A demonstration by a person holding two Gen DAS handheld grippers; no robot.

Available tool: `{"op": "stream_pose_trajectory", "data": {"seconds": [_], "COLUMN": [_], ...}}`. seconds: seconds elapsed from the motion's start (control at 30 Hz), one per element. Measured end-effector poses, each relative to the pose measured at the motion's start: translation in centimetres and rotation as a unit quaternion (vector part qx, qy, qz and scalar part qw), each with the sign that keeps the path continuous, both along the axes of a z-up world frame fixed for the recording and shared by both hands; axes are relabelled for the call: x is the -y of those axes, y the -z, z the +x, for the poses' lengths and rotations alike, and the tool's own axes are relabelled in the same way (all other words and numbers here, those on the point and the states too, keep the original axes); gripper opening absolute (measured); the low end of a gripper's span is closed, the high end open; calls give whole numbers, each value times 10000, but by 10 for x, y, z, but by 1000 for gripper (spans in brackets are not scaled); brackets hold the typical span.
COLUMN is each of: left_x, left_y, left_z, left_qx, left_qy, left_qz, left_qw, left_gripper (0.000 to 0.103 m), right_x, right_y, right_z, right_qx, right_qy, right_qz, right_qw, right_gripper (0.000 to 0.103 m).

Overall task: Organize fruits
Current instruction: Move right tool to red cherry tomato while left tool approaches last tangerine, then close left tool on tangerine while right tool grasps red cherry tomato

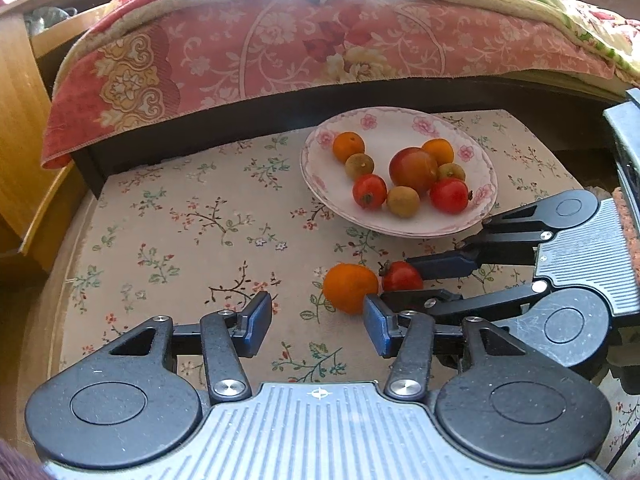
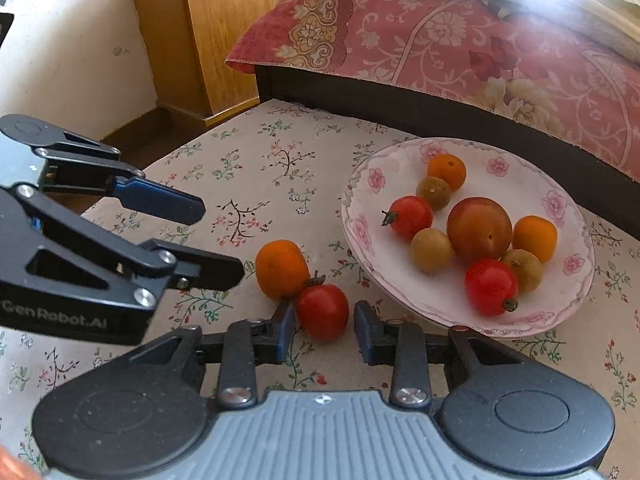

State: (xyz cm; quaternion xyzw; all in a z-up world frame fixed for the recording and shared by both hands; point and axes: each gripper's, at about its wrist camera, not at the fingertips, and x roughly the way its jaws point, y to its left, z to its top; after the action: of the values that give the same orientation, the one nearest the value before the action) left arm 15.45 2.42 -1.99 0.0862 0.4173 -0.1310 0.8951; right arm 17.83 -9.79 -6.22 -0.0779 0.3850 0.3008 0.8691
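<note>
A floral plate (image 1: 472,152) (image 2: 520,172) holds several fruits: small oranges, red tomatoes, brown longans and a large plum (image 1: 414,171) (image 2: 479,229). On the cloth in front of it lie an orange (image 1: 350,288) (image 2: 281,268) and a red tomato (image 1: 401,277) (image 2: 323,311), touching each other. My left gripper (image 1: 318,322) (image 2: 222,240) is open and empty, just left of the orange. My right gripper (image 2: 325,322) (image 1: 394,278) is open with its fingers on either side of the tomato, not closed on it.
The floral tablecloth (image 1: 192,216) covers a low table. A bed with a pink floral blanket (image 1: 280,52) (image 2: 460,36) stands right behind the plate. A wooden cabinet (image 2: 216,32) (image 1: 24,128) stands at the far left.
</note>
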Motion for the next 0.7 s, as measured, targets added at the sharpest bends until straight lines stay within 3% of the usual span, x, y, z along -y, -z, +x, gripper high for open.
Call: {"op": "stream_pose_trajectory", "data": {"seconds": [0.47,0.7], "left_x": [24,30], "left_y": [16,28], "left_z": [19,22], "left_qx": [-172,-276], "left_qy": [234,119], "left_qz": [-110,-86], "left_qw": [9995,9995], "left_gripper": [59,45], "right_x": [30,63], "right_y": [-8,-13], "right_z": [-16,-37], "right_qx": [-248,-384], "right_qy": [353,699], "right_qz": [-256,-400], "right_qw": [9987,9960], "right_gripper": [31,31]}}
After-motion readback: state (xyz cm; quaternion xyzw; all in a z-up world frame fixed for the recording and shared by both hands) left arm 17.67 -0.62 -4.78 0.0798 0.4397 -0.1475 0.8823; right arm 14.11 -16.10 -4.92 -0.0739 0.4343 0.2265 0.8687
